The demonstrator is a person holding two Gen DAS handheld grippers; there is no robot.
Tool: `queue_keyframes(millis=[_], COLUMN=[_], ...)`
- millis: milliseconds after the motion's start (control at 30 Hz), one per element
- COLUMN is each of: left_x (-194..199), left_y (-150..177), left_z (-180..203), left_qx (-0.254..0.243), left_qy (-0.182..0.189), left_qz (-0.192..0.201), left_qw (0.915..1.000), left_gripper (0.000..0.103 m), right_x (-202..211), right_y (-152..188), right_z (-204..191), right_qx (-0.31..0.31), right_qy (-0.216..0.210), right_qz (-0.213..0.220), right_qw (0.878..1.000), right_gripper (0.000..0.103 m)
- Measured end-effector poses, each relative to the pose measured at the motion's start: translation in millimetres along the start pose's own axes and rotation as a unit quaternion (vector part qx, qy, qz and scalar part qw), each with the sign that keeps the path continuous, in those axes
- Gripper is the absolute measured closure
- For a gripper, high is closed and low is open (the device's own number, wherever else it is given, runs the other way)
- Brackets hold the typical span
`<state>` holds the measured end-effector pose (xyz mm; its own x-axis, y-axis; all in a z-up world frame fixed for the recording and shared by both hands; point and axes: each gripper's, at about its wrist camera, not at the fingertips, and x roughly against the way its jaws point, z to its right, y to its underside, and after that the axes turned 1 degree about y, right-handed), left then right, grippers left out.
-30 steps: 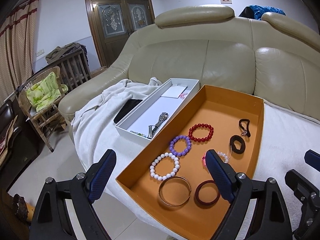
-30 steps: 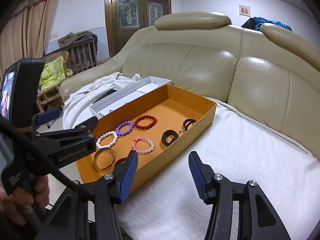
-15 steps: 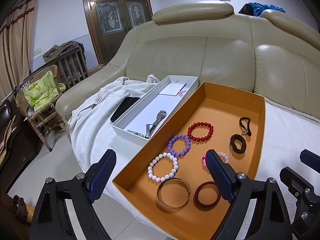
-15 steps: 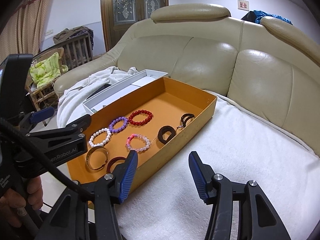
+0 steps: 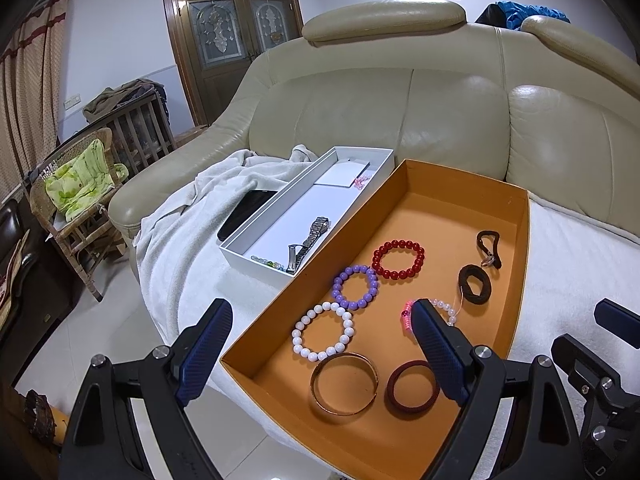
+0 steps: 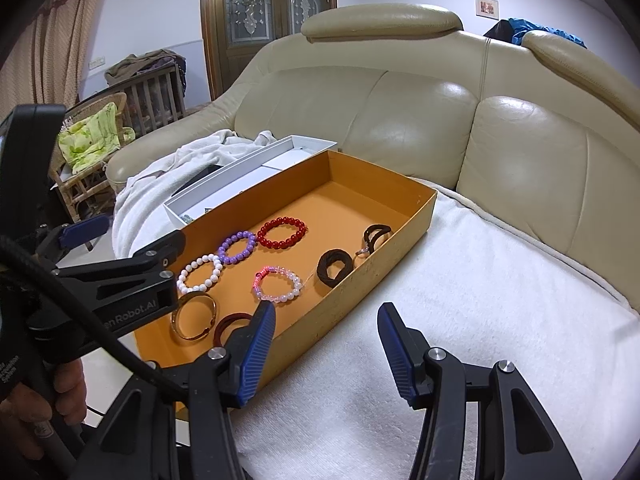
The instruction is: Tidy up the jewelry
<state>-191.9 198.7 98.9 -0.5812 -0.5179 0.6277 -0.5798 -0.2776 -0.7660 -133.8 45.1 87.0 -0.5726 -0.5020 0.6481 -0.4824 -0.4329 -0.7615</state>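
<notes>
sofa [image 5: 400,120] bears orange tray [image 5: 520,264]; bracelets lie inside, white beads [image 5: 323,332] nearest. left gripper [image 5: 320,344] gapes wide, right gripper [image 6: 326,344] half-open, both empty. pinching beads could roll them away or drag neighbouring gold bangle [image 5: 344,384].

Left gripper [image 5: 320,344]: my jaws gape wide, empty, angled down.
Right gripper [image 6: 326,344]: my jaws half apart, empty, angled down.
</notes>
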Motion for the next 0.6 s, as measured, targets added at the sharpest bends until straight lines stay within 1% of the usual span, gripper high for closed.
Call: queue_keyframes(millis=[267, 600], left_x=[0.9, 1.5], left_y=[0.3, 0.1], left_z=[-0.7, 0.4], left_qx=[0.001, -0.001], left_qy=[0.001, 0.000], left_qz=[0.000, 0.000], left_qw=[1.0000, 1.0000], left_gripper=[0.012, 0.012], right_x=[-7.5, -8.8], right_y=[-0.6, -1.7], right_z=[1.2, 1.7], right_qx=[-0.007, -0.007], right_qy=[0.009, 0.011], right_qz=[-0.013, -0.015], right_qw=[1.000, 1.000], right_gripper=[0.045, 0.045])
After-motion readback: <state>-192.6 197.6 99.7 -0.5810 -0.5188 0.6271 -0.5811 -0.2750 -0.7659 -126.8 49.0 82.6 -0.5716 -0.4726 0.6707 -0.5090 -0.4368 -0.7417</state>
